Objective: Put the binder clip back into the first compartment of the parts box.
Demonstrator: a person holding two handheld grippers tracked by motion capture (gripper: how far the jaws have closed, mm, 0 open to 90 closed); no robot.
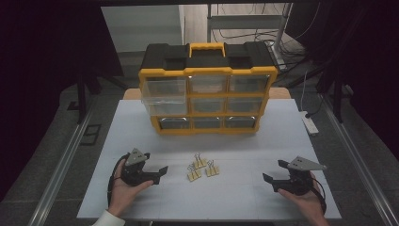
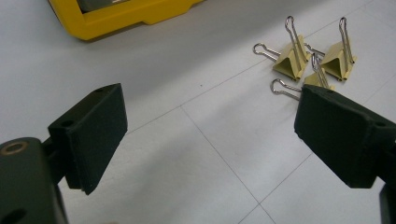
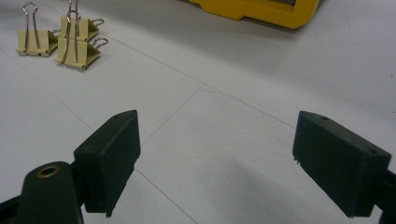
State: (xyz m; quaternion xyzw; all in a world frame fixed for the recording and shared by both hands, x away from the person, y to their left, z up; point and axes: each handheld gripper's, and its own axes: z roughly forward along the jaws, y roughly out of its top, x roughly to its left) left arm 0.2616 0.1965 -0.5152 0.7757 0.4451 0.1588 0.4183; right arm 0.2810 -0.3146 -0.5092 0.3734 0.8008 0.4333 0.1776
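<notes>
On the table [image 1: 141, 141] | left gripper [image 1: 157, 173] and right gripper [image 1: 273, 179] low, jaws apart, empty | clips [image 1: 201, 167] between them

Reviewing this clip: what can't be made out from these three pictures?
- Contents of the yellow-and-black drawer organiser: high view, drawer fronts too small and hazy.
- Third yellow binder clip: left gripper view, partly behind that gripper's jaw.
- Organiser in both gripper views: cut off by the top edge.
</notes>
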